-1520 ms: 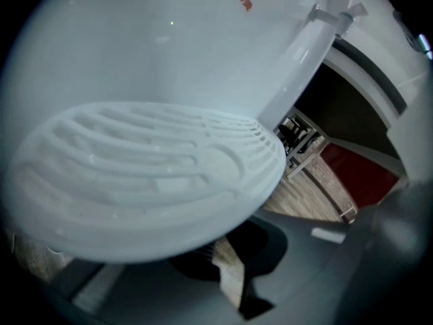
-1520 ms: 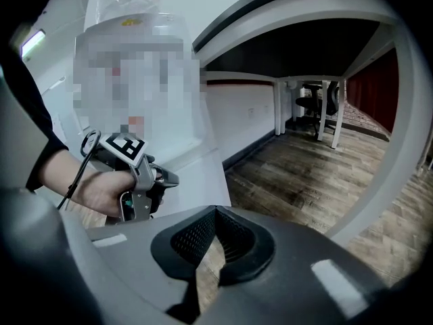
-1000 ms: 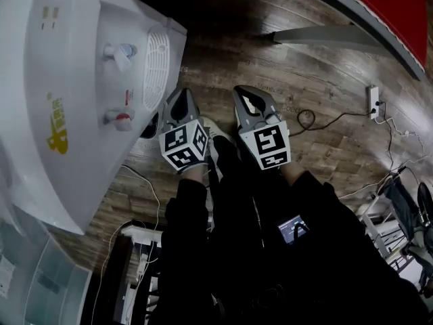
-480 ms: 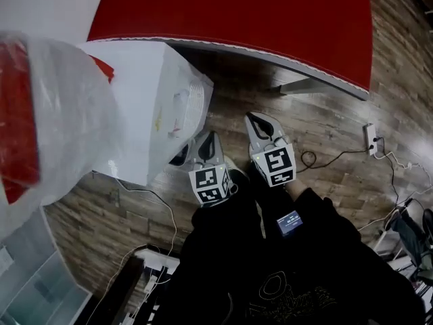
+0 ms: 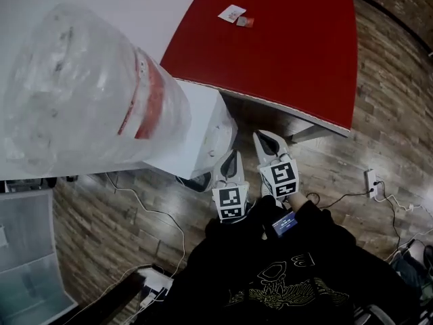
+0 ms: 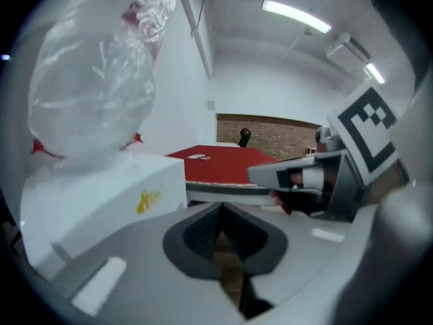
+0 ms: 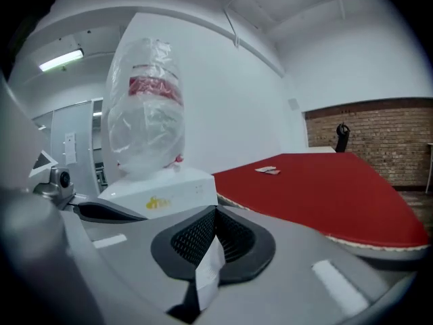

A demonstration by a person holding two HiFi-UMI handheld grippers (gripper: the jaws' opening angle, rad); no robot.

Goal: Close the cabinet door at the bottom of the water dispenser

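Wood floor (image 5: 379, 100) takes up most of the head view, w/ a red table (image 5: 284, 53) across the top right. The water dispenser (image 5: 196, 134) stands left of centre, just beside the table's near edge. It has a white body w/ a yellow logo and carries 1 big bottle (image 5: 81, 93) wrapped in clear plastic w/ a red band. I can't make out its bottom cabinet door: the head view looks down on the top, and both gripper views catch only the upper body.

My operator's black top (image 5: 284, 276) fills the bottom centre.

The 2 grippers sit side by side in front of the dispenser, tips pointing toward it. The left gripper (image 5: 233, 156) is nearest the white front (touching or not, I can't tell). The right gripper (image 5: 260, 137) is just beside it, on the table side.

Left gripper view: pads pressed together at the tips, nothing between, only brown floor through the slit below. Right gripper view: pads likewise meet at the tips. A white strip shows in the slit under them, and I can't tell what it is.

Small stuff: a power strip (image 5: 371, 179) on the floor at right w/ a cable (image 5: 338, 196) trailing off it, and 2 little cards (image 5: 233, 13) on the table's far end.
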